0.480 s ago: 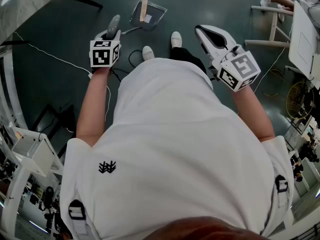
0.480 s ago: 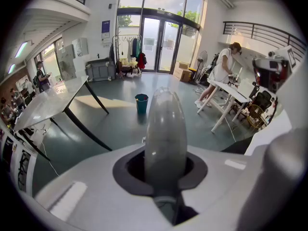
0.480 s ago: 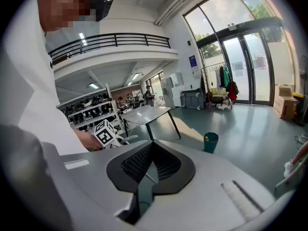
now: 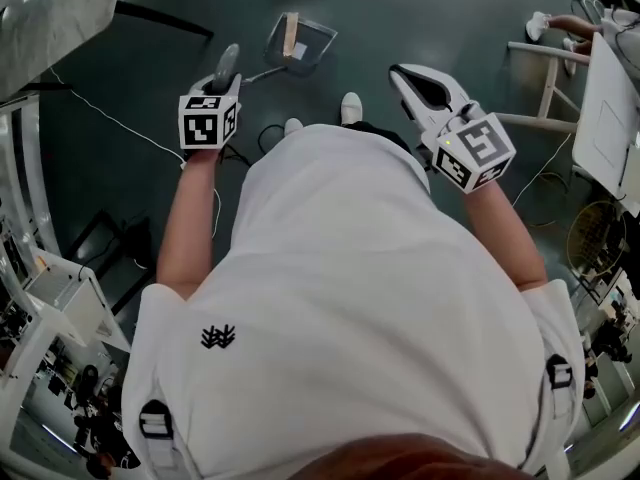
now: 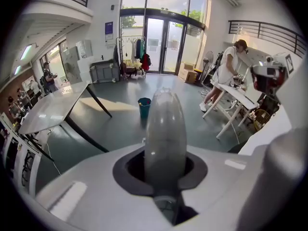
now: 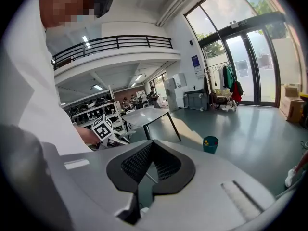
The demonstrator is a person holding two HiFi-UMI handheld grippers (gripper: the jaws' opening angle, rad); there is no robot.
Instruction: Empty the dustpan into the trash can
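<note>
Dark floor (image 4: 120, 68), dustpan (image 4: 298, 38) ahead, handle (image 4: 229, 63) clamped in left tongs (image 4: 218, 78), right tongs (image 4: 402, 74) closed, empty

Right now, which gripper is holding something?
The left gripper: its jaws are shut on the dustpan's grey handle. The right gripper has its jaws together with nothing between them.
</note>
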